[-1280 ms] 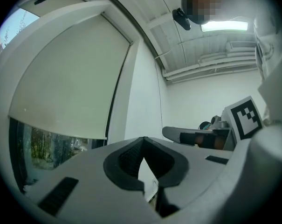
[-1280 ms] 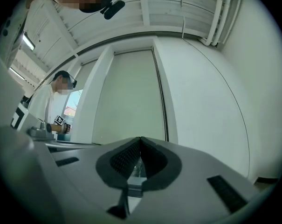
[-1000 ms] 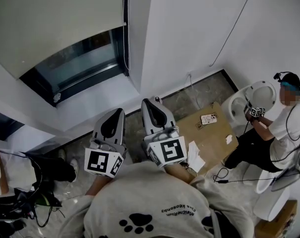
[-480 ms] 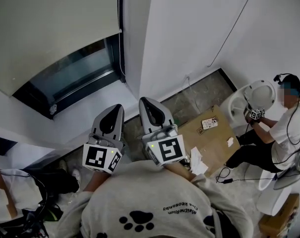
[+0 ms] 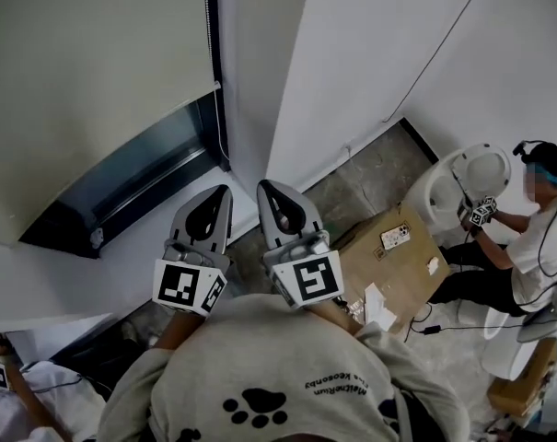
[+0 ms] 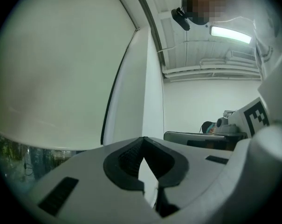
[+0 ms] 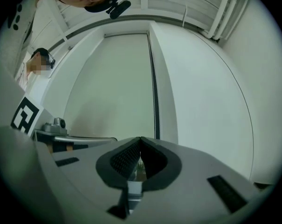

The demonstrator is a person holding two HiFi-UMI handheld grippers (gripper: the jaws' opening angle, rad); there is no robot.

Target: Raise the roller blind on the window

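The roller blind (image 5: 94, 72) fills the upper left of the head view and hangs over most of the window. Only a dark strip of glass (image 5: 140, 178) shows under its bottom edge, with a white sill (image 5: 85, 274) slanting below that. Down the blind's right edge, at upper middle, runs its dark chain (image 5: 214, 63), close against the window frame.

Just below the middle of the frame sits the left gripper (image 5: 225, 190). Its jaws are pressed together with nothing between them. Its tip points up the frame toward the right end of the glass strip and the chain's lower end, near them but not touching. In the left gripper view the blind takes up the left half and the chain stands above and left of the closed tips, clear of them.

Just beside it on the right is the right gripper (image 5: 262, 184), also closed and empty. In its own view the blind and chain rise straight ahead beyond the tips.

Further right, a cardboard box (image 5: 393, 265) lies on the floor. A seated person (image 5: 527, 238) is at the right edge, well apart from the window.
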